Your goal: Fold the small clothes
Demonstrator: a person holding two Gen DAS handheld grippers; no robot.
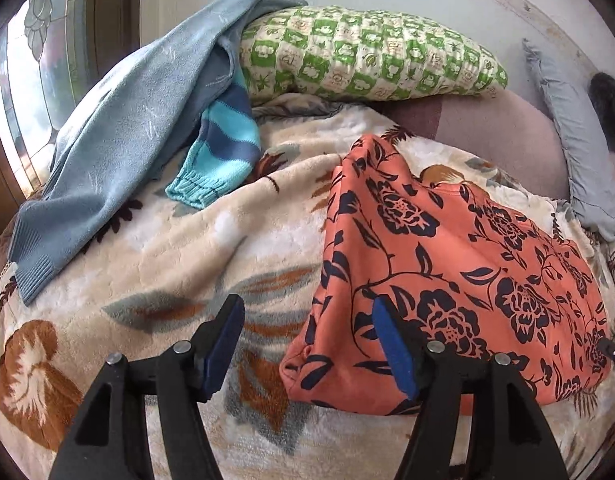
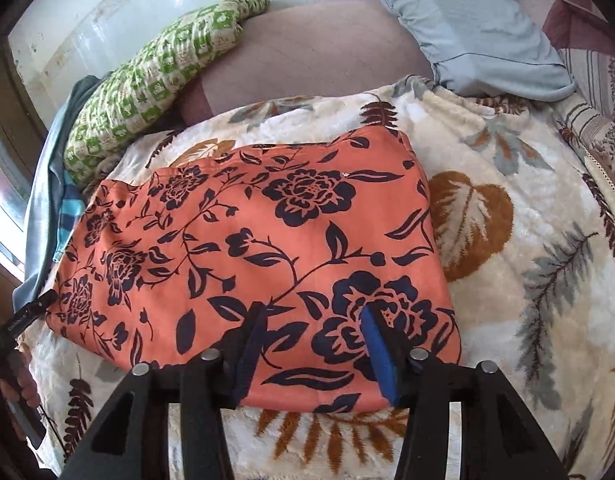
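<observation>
An orange garment with dark floral print (image 1: 447, 264) lies folded flat on a cream leaf-patterned blanket (image 1: 179, 256); it also shows in the right wrist view (image 2: 243, 248). My left gripper (image 1: 307, 324) is open, its jaws straddling the garment's near left corner just above the blanket. My right gripper (image 2: 311, 324) is open over the garment's near edge, holding nothing. A grey-blue sweater (image 1: 119, 140) and a turquoise-and-navy striped knit (image 1: 219, 148) lie at the back left.
A green-checked pillow (image 1: 367, 56) and a pale blue pillow (image 2: 467, 40) lie at the bed's head by a pinkish cushion (image 2: 307, 56). A window (image 1: 31, 60) is at the left. The blanket (image 2: 527, 240) extends right of the garment.
</observation>
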